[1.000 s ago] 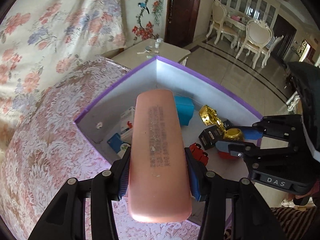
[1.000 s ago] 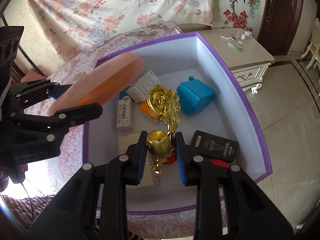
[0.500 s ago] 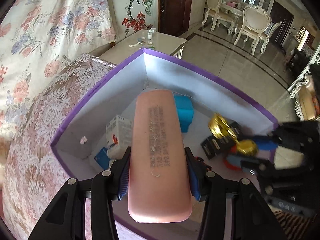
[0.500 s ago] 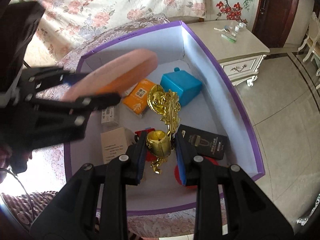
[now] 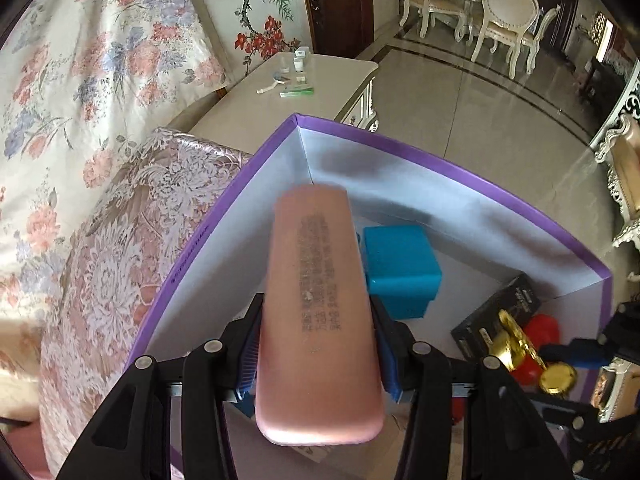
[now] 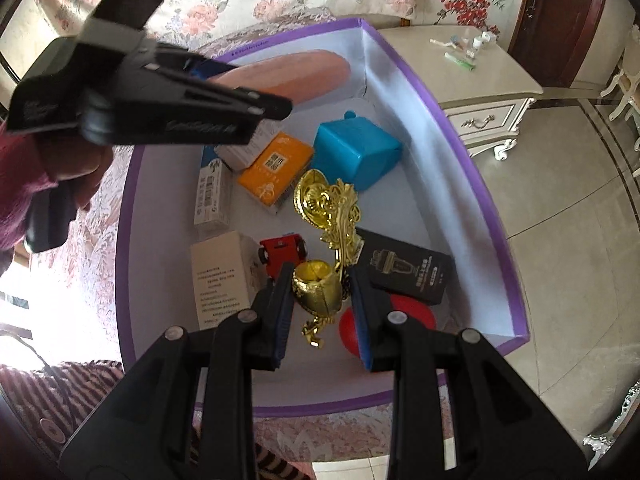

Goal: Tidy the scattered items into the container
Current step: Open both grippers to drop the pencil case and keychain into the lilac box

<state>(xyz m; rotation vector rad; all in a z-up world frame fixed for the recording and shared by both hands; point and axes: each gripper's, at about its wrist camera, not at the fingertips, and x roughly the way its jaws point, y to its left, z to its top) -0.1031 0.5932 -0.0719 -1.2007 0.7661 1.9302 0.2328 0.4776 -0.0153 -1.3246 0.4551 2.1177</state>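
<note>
The left gripper (image 5: pixel 318 354) is pinching a pink case (image 5: pixel 320 312) over the purple-rimmed box (image 5: pixel 440 164), upper centre of frame, while the right gripper (image 6: pixel 322 314) is clamping a gold ornament (image 6: pixel 326 216) above the box's lower middle. Both are probably best lowered before releasing, the case into bare floor left of the blue box (image 5: pixel 400 272).

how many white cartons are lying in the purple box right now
2 clearly: one white carton by the near-left wall, a narrower one behind it. The left gripper partly hides a possible third.

Floral bedding (image 5: pixel 100 80), cream nightstand (image 6: pixel 480 80), glossy tiled floor (image 5: pixel 480 120), white dining chairs (image 5: pixel 504 12)
</note>
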